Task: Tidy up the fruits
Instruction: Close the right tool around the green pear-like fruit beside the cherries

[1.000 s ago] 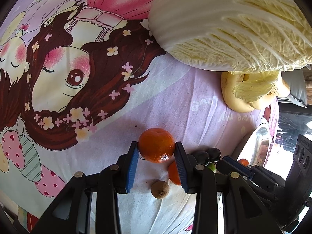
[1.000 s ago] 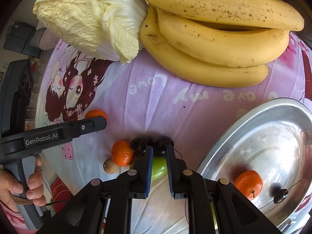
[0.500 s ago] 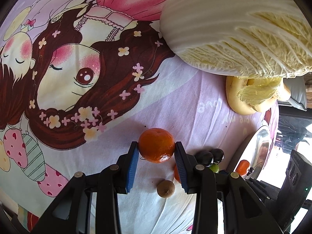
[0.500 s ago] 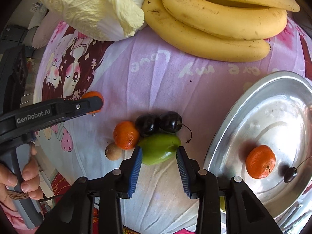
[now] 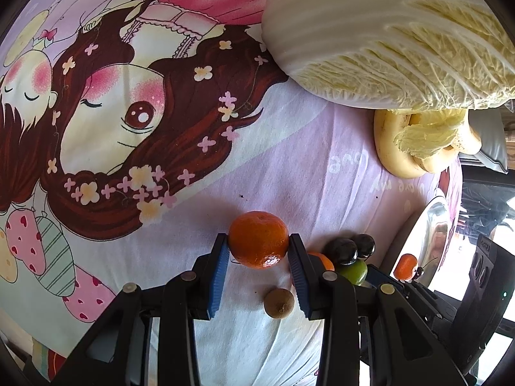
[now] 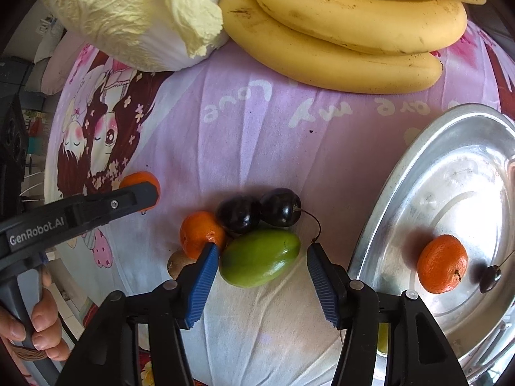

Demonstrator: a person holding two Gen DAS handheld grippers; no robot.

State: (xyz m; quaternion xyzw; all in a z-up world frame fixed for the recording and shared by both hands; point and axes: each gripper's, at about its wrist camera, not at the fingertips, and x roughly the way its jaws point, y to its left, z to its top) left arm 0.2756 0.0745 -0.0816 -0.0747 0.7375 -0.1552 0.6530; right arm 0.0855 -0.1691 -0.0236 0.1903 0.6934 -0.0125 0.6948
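the surface (image 6: pixel 264 148) is covered by a pink-lilac cloth printed with cartoon girls (image 5: pixel 122 109), flowers and pale lettering. at its far side lie a napa cabbage (image 5: pixel 396 41) and, touching it, a bunch of bananas (image 6: pixel 347 32). a round metal tray (image 6: pixel 457 173) sits at the right edge of the cloth, holding a small orange (image 6: pixel 442 263) and a dark cherry (image 6: pixel 490 282) with a stem. beyond the cloth's edge the room shows only as bright glare, dark furniture and a grey cushion, too blurred to tell more.

the left gripper (image 5: pixel 259 254) has its jaws closed narrow on a mandarin (image 5: pixel 258 239), both blue pads touching its sides. whether the fruit is off the cloth i cannot tell. below it on the cloth lies a small brown fruit (image 5: pixel 279 302).

the right gripper (image 6: pixel 260 263) has its jaws spread wide around a green fruit (image 6: pixel 260 257) that lies on the cloth; the left pad is right against it, the right pad stands apart. touching the green fruit at its far side are two dark plums (image 6: pixel 257 210) and, to the left, a second mandarin (image 6: pixel 201 233). a hand (image 6: pixel 32 325) grips the left tool's handle at the lower left of the right wrist view.
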